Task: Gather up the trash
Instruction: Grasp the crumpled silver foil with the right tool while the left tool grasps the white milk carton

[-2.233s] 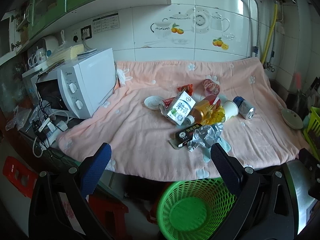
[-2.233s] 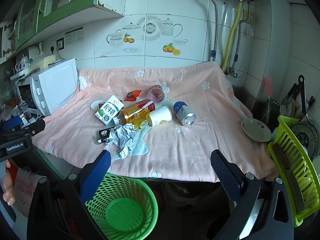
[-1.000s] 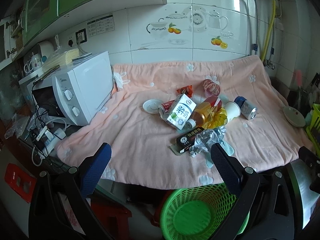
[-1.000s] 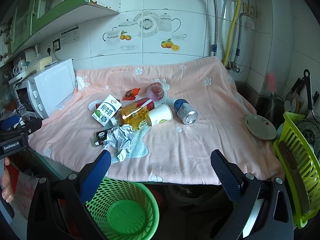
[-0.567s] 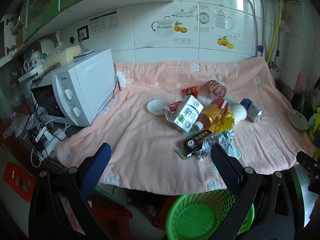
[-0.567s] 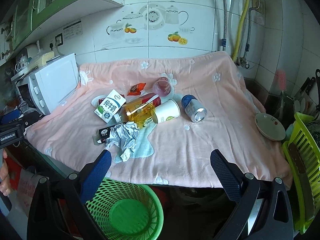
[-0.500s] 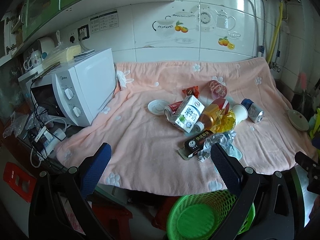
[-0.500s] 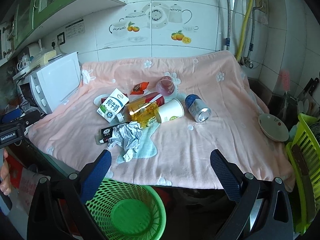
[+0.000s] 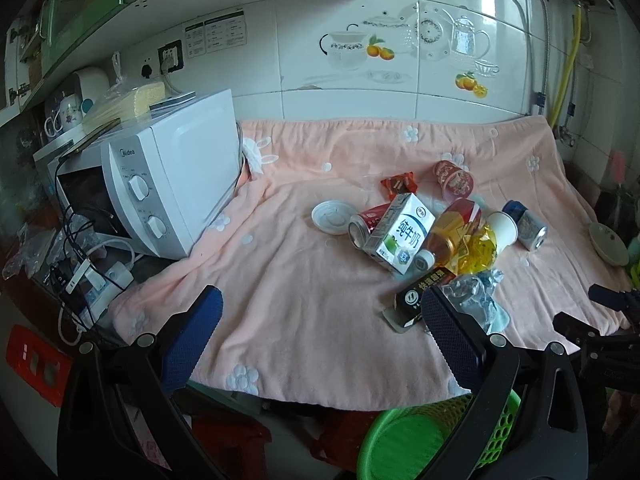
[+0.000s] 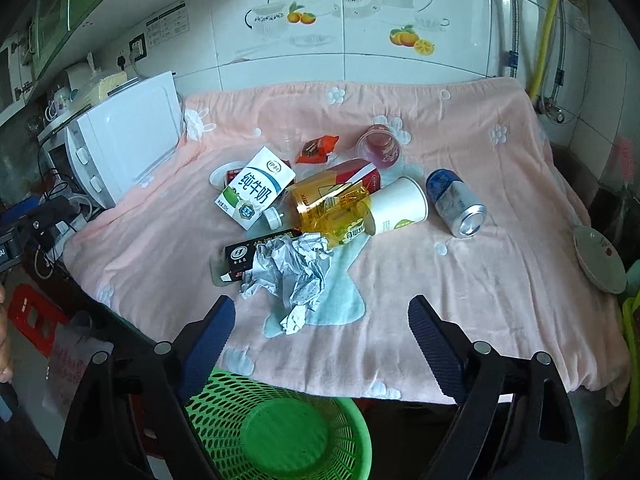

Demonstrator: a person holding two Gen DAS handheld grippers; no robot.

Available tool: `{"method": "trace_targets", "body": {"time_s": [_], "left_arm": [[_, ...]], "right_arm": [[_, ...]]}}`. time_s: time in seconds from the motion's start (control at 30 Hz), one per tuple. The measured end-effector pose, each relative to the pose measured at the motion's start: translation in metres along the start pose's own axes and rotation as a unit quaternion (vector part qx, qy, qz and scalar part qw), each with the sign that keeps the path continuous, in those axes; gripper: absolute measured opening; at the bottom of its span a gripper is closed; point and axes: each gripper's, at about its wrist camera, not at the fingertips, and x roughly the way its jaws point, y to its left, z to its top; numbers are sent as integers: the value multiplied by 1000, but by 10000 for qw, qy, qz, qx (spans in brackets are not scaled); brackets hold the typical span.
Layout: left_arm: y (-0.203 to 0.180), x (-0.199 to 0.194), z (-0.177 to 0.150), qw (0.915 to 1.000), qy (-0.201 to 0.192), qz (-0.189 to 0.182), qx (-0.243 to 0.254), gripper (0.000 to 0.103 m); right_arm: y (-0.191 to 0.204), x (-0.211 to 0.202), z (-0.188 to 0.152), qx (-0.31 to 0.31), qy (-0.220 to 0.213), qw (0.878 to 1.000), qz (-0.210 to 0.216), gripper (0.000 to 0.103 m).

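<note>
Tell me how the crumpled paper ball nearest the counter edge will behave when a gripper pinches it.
The crumpled paper looks loosely wadded with open folds, so it will probably squash and feel very light. A loose tail hangs toward the counter edge and may flop or unfold on lifting. It overlaps the dark box, so that could get nudged. The right gripper is closing, nothing between its fingers.

White wall tiles (image 10: 360, 52) with teapot and orange decals back the desk (image 9: 304, 280), draped in pink flowered cloth. Green cabinets (image 9: 80, 12) hang above a white microwave (image 9: 168, 196); daylight glares off the tiles.
</note>
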Motion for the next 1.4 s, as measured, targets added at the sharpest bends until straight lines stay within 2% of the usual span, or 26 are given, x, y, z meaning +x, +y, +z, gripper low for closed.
{"method": "trace_targets", "body": {"time_s": [0.33,0.4,0.77,0.87,1.1,1.4], "left_arm": [[7,37,13,9997,113,-176,157,92],[9,45,16,9995,148,-222,168,91],[1,94,31,9968,332,-599,421,87],[-10,109,36,9951,377,-735,546,87],[-38,144,48,9884,474,-1146,873,87],[-61,214,68,9700,927,-2006,1012,86]], "right_arm": [[15,64,16,-118,321,9994,58,83],[16,78,18,-99,411,9991,52,76],[17,144,23,-68,851,9962,-149,76],[15,158,23,-6,947,9954,-167,66],[7,160,23,182,966,9950,-153,48],[-2,141,23,242,855,9958,-204,41]]}}
